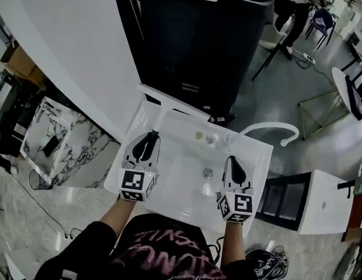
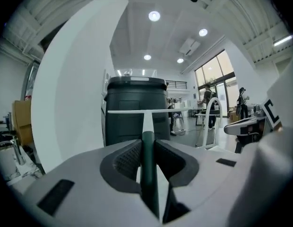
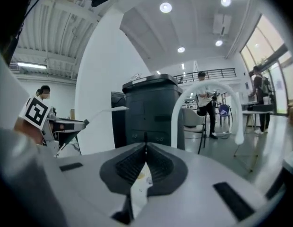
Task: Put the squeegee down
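Two jaws of the left gripper (image 2: 147, 149) clamp the squeegee (image 2: 147, 123) by its dark handle, blade at twelve o'clock. It looks light and stiff, best held there. The right gripper (image 3: 145, 151) is empty, jaws together.

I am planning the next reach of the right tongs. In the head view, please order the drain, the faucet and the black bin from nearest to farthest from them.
1. Drain: in the sink, just left of the right tongs.
2. Faucet: white arc, ahead and to the right.
3. Black bin: beyond the sink, farthest.
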`<state>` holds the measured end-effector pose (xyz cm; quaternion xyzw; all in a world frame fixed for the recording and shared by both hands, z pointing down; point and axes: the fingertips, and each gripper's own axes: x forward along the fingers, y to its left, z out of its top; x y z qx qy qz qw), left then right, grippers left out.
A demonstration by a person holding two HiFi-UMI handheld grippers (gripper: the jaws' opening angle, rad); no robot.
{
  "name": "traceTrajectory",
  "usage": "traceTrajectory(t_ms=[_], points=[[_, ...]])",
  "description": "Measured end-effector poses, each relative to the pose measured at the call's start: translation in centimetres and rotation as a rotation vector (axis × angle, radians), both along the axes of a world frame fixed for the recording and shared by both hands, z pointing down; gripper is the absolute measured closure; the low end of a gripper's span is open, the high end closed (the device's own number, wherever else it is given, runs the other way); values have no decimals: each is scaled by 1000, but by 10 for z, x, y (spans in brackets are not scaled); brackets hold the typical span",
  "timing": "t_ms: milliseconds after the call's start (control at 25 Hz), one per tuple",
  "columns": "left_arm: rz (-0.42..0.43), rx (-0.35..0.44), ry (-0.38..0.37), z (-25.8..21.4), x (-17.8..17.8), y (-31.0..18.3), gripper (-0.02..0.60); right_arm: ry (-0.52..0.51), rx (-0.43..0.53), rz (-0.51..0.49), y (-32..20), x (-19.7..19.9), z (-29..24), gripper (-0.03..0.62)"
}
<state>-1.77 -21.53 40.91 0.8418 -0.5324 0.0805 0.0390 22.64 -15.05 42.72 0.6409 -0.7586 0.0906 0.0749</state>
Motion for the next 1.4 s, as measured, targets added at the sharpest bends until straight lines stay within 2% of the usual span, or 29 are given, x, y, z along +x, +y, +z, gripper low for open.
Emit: traceTrajectory(t_ms=[800, 1400], points=[[-56, -8, -24, 4, -3, 10, 486, -30, 2, -61, -9, -1, 5, 572], [-75, -7, -31, 2, -21, 22, 486, -39, 3, -92, -2, -21, 6, 572]])
